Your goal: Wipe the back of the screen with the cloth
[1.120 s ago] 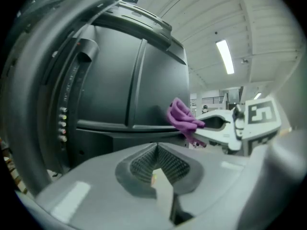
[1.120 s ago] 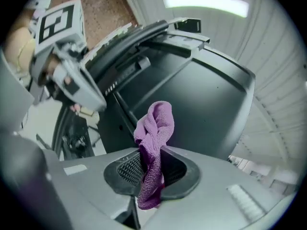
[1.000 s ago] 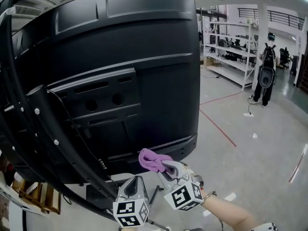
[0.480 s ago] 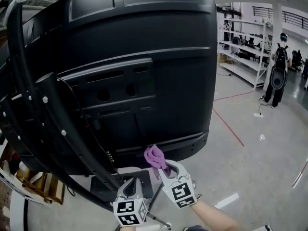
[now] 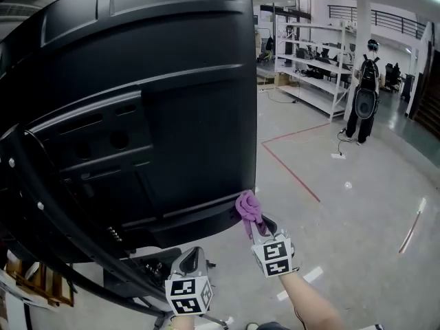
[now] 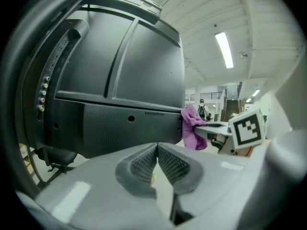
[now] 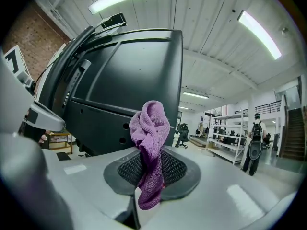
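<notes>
The big black back of the screen (image 5: 137, 102) fills the head view's left and middle. A purple cloth (image 5: 248, 210) is pinched in my right gripper (image 5: 255, 222), which is shut on it right at the screen's lower right corner. In the right gripper view the cloth (image 7: 149, 138) stands bunched between the pads with the screen back (image 7: 129, 80) just behind. My left gripper (image 5: 191, 258) hangs lower, below the screen's bottom edge, shut with nothing in it. From the left gripper view the cloth (image 6: 193, 128) touches the screen's corner (image 6: 120, 80).
A black stand arm with cables (image 5: 62, 225) runs across the screen's lower left. A person with a backpack (image 5: 362, 95) stands far right near white shelving (image 5: 309, 67). Red tape lines (image 5: 289, 170) mark the grey floor. A wooden crate (image 5: 27, 277) sits bottom left.
The right gripper has carried the cloth rightward along the screen's bottom edge to its lower right corner. My head view has shifted, so the screen sits further left.
</notes>
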The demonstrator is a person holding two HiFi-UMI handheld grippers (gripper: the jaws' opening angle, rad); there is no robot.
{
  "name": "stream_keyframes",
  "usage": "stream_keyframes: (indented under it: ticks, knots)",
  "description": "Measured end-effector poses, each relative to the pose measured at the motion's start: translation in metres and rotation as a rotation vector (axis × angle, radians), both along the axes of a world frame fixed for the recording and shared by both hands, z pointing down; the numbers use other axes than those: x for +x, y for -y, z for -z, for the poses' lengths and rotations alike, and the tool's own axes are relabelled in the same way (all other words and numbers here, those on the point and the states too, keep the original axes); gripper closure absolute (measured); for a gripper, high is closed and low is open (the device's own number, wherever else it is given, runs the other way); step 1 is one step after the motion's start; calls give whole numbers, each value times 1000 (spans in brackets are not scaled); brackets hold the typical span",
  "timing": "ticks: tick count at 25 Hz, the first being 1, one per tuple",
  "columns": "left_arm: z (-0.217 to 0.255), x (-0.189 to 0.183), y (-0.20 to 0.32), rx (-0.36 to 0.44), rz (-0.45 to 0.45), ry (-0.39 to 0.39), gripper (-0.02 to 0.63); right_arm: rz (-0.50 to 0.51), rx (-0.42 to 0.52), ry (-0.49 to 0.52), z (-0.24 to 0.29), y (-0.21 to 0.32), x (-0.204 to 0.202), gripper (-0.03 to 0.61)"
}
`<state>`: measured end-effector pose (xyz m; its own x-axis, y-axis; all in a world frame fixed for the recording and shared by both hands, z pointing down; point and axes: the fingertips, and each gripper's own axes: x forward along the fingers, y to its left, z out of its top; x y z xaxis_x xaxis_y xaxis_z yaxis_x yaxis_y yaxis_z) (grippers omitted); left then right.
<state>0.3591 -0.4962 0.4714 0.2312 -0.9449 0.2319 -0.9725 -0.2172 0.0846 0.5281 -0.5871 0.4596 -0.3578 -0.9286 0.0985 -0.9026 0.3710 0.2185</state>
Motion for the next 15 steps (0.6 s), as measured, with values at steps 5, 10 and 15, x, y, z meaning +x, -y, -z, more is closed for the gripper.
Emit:
stream_keyframes:
  ticks: [5, 10, 15]
  knots:
    - [2, 14, 0, 6, -8, 20, 606, 12, -14, 50, 4, -18, 7, 514]
    - [6, 8, -22, 17, 25, 11, 606, 152, -53, 100, 13, -78, -27, 514]
    - [8, -7, -55, 39, 51, 0, 606, 283, -81, 120, 14, -127, -72, 514]
